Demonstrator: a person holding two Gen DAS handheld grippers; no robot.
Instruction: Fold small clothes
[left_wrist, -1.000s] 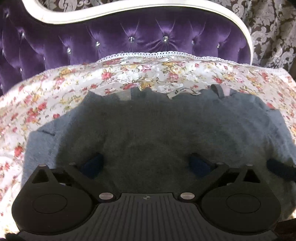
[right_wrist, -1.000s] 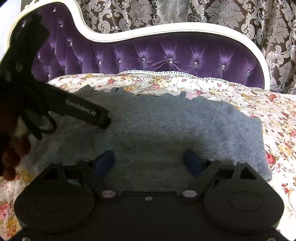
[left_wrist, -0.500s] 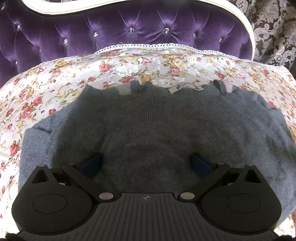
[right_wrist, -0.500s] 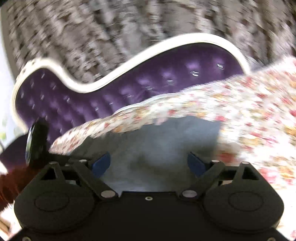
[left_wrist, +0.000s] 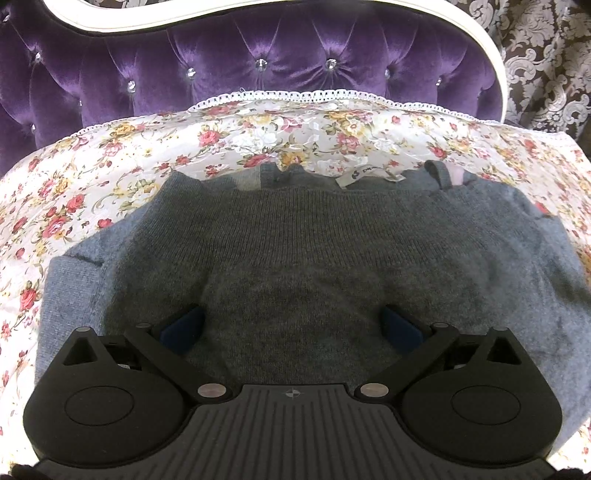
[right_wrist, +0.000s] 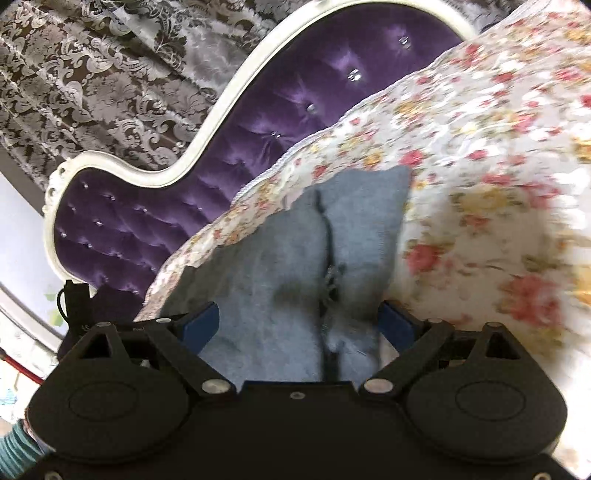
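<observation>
Sweater (left_wrist: 314, 258): one, grey, on one floral sheet (left_wrist: 110, 166). Claws: two, left claw (left_wrist: 291, 328) and right claw (right_wrist: 299, 323) (both spread wide, empty).

The near hem of the grey sweater (left_wrist: 295, 266) is hidden behind the left gripper's body. In the right wrist view, the floral bedspread (right_wrist: 498, 206) is smeared by motion blur, and the sweater's near part is covered by the gripper.

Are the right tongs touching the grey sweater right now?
Cannot tell. The right wrist view shows the open right tongs straddling a ridge of the grey sweater, but blur hides whether the pads press the knit or hover above it.
</observation>
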